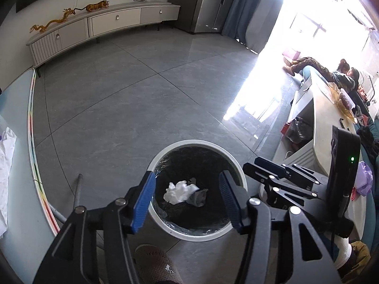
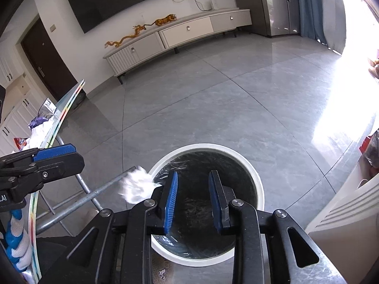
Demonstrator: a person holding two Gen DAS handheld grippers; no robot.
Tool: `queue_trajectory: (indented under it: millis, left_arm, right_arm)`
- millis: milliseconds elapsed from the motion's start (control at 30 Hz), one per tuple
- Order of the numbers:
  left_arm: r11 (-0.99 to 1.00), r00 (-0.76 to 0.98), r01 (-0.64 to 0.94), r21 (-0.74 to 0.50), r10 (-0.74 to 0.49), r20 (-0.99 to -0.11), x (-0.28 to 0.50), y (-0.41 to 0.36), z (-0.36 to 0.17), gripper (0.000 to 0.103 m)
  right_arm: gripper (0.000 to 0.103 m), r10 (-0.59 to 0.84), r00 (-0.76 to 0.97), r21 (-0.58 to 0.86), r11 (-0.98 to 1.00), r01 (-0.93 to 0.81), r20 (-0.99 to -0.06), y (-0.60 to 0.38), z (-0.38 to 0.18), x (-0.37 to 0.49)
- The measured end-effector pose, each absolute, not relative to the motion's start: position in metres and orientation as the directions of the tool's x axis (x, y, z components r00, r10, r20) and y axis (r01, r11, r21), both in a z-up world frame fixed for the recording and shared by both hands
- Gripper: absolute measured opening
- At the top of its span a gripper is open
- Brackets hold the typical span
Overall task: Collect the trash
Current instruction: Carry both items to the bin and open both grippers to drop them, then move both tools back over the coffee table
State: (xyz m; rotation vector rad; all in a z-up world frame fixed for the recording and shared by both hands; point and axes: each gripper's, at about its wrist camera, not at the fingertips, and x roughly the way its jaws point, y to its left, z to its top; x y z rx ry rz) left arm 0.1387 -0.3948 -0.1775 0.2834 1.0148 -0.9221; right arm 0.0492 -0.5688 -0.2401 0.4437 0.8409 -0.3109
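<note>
Crumpled white tissue point(image 1: 180, 190) inside round black-lined bin point(image 1: 233, 165).

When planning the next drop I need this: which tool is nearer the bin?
Right, probably. The right tool hangs open over the bin; the left tool sits apart, off its left side.

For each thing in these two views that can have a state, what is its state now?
left gripper: open, empty, above the bin.
right gripper: open, empty, above the bin.
trash bin: lined with a black bag, no lid on it.
white crumpled paper: in the bin or falling into it.
cabinet drawers: shut.
</note>
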Motion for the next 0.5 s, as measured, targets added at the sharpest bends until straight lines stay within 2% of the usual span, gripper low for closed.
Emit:
queue_trajectory:
  millis: [100,500]
  left_arm:
    - [0.609,0.209,0.763,-0.217,-0.550,-0.808,0.138,-0.386,-0.167,0.054]
    - [0.631,0.377,0.760,-0.155,-0.623,-0.686,0.108,-0.327,-0.092,0.054]
  right_arm:
    - [0.030,-0.105,0.635,0.247,0.863,0.441,-0.766,-0.566,-0.233,0.043]
    - [0.037,-0.168,0.699,0.208,0.884,0.419,-0.696,-0.534,-0.168,0.018]
